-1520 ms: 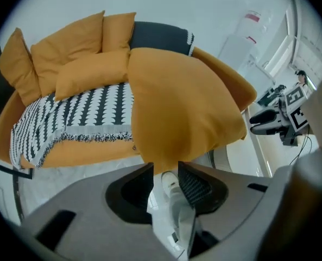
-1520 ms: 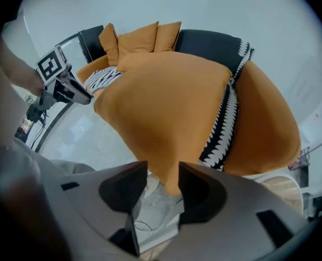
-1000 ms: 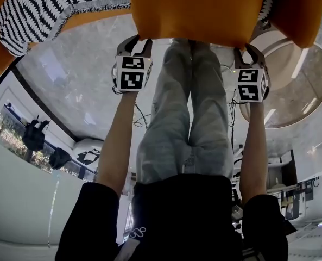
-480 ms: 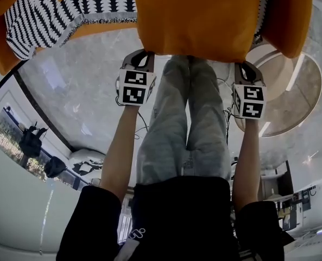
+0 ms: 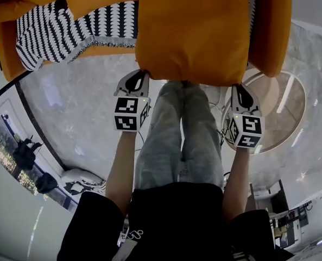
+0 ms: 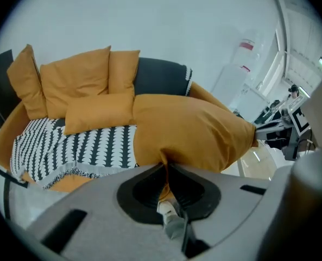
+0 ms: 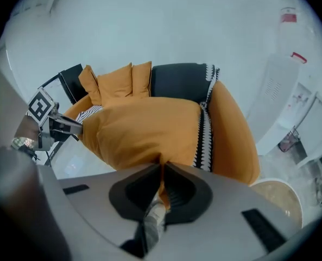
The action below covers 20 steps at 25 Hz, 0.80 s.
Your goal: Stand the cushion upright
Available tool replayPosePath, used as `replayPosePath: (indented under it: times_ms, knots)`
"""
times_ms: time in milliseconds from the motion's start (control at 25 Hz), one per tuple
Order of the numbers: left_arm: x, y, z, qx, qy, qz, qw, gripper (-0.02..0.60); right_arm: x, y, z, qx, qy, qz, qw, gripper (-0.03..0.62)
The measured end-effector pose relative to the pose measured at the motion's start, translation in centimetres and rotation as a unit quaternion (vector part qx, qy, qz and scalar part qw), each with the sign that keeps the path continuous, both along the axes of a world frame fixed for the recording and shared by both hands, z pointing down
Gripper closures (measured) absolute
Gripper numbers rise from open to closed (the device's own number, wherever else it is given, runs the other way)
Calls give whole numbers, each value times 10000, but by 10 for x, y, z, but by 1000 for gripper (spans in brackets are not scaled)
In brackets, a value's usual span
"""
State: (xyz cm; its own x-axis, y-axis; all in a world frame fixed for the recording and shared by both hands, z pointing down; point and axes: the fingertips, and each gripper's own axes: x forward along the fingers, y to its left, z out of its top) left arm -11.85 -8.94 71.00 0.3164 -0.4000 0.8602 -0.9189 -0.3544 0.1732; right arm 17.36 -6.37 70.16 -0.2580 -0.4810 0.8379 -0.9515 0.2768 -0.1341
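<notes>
Cushion: I see the orange cushion (image 5: 193, 31) at top centre of the head view, in front of the sofa (image 5: 272, 31).
Left gripper (image 5: 139, 76): jaws closing, pinching the cushion's lower left corner.
Right gripper (image 5: 239, 88): jaws pinching its lower right corner.

- cushion (image 5: 193, 31) in front of the sofa (image 5: 270, 37), over the seat's front edge, just beside the sofa's right arm
- throw (image 5: 57, 31) spread on the seat, left of and behind the cushion
- three pillows (image 6: 76, 83) lean on the sofa back, far left
- fourth pillow (image 6: 98, 110) lies on the throw before them
- person's legs (image 5: 177, 135) on the floor (image 5: 74, 107), below the cushion
</notes>
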Motion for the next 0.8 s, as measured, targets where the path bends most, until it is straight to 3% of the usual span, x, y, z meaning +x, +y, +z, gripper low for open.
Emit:
replayPosePath:
  times_ms: [360, 800]
  knots:
    - [2, -60, -79, 816, 297, -143, 9961, 552, 3, -61, -80, 925, -297, 354, 9946, 569]
    - [7, -173, -168, 1832, 417, -132, 9821, 552, 12, -172, -166, 1895, -406, 391, 9803, 569]
